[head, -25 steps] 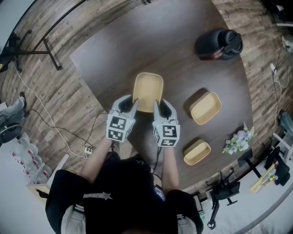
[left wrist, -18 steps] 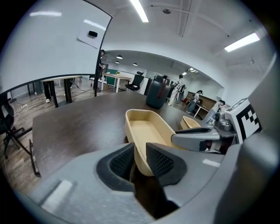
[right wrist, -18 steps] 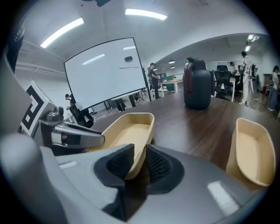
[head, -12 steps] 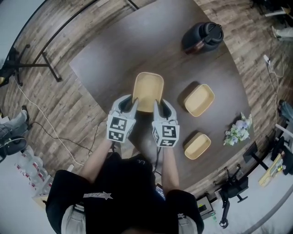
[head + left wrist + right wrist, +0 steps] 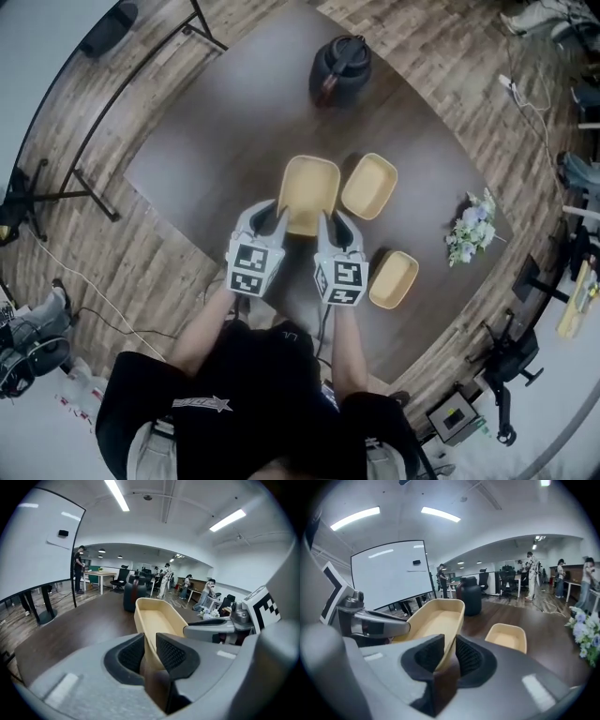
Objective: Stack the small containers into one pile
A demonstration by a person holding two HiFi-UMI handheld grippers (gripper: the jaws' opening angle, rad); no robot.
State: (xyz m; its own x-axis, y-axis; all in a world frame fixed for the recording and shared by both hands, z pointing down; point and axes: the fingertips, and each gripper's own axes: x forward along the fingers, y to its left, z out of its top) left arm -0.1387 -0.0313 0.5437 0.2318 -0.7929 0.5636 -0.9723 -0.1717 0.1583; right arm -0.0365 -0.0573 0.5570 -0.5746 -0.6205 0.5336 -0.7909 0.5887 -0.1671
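I hold one tan container (image 5: 307, 192) by its near rim with both grippers. My left gripper (image 5: 272, 222) is shut on its left near corner, pads clamped on the wall (image 5: 149, 641). My right gripper (image 5: 327, 225) is shut on the right near corner (image 5: 449, 649). The container is held above the dark table (image 5: 216, 159). A second tan container (image 5: 368, 186) lies just right of the held one and also shows in the right gripper view (image 5: 506, 637). A third, smaller tan container (image 5: 394, 278) lies near the table's right edge, beside my right gripper.
A dark jug (image 5: 338, 67) stands at the far side of the table; it also shows ahead in both gripper views (image 5: 131, 597) (image 5: 471, 597). A small bunch of flowers (image 5: 471, 228) lies at the right edge. A black frame stands left, with office furniture and people in the background.
The held container stays in both grippers as the view swings. The second container is now right beside it, and the jug and third container have shifted left in view.
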